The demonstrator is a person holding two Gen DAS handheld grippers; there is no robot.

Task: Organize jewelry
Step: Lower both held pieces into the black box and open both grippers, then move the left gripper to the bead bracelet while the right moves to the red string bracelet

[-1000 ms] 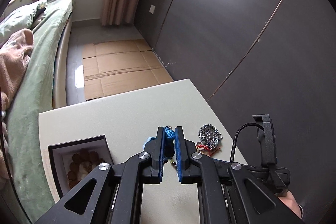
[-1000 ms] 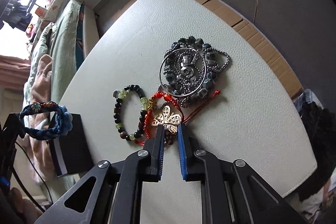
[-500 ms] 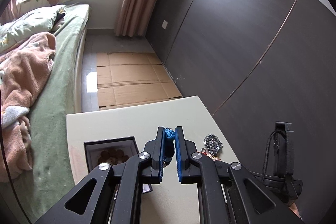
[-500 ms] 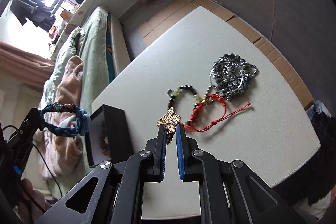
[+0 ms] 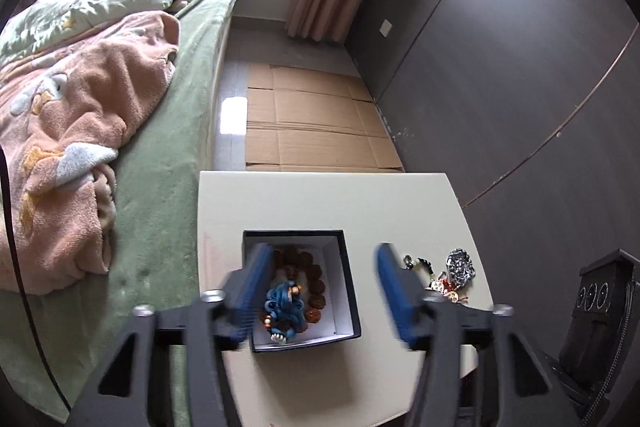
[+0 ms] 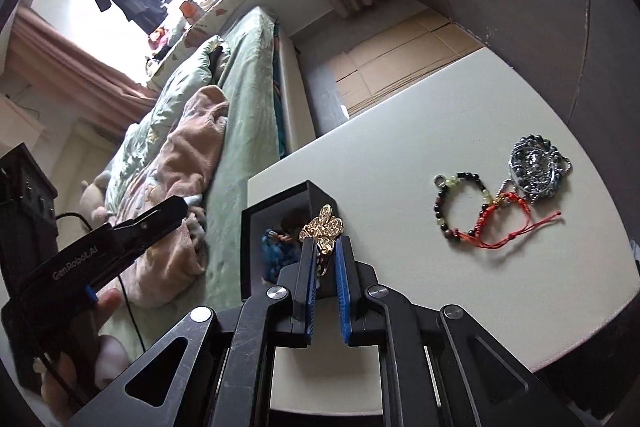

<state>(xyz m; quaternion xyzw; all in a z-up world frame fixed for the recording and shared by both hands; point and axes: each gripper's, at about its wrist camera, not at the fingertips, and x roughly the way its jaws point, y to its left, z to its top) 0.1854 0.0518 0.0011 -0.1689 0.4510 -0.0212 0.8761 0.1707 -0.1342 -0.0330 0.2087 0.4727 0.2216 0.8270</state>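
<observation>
My left gripper (image 5: 322, 291) is open above the black jewelry box (image 5: 348, 291). The blue braided bracelet (image 5: 282, 303) lies inside the box on a brown bead bracelet (image 5: 314, 273). My right gripper (image 6: 323, 259) is shut on a gold filigree brooch (image 6: 322, 227) and holds it in the air beside the box (image 6: 276, 211). On the white table (image 6: 400, 155) lie a dark-and-green bead bracelet (image 6: 444, 203), a red cord bracelet (image 6: 504, 223) and a silver chain pile (image 6: 534, 167). These also show in the left wrist view (image 5: 460, 267).
A bed with green cover (image 5: 160, 155) and a pink blanket (image 5: 60, 131) lies left of the table. Flattened cardboard (image 5: 312, 123) covers the floor beyond it. A dark wall panel (image 5: 500, 67) stands to the right. The left gripper's body (image 6: 100, 251) shows at left.
My left gripper opened and the blue bracelet dropped into the box. My right gripper lifted the gold brooch and moved it left toward the box.
</observation>
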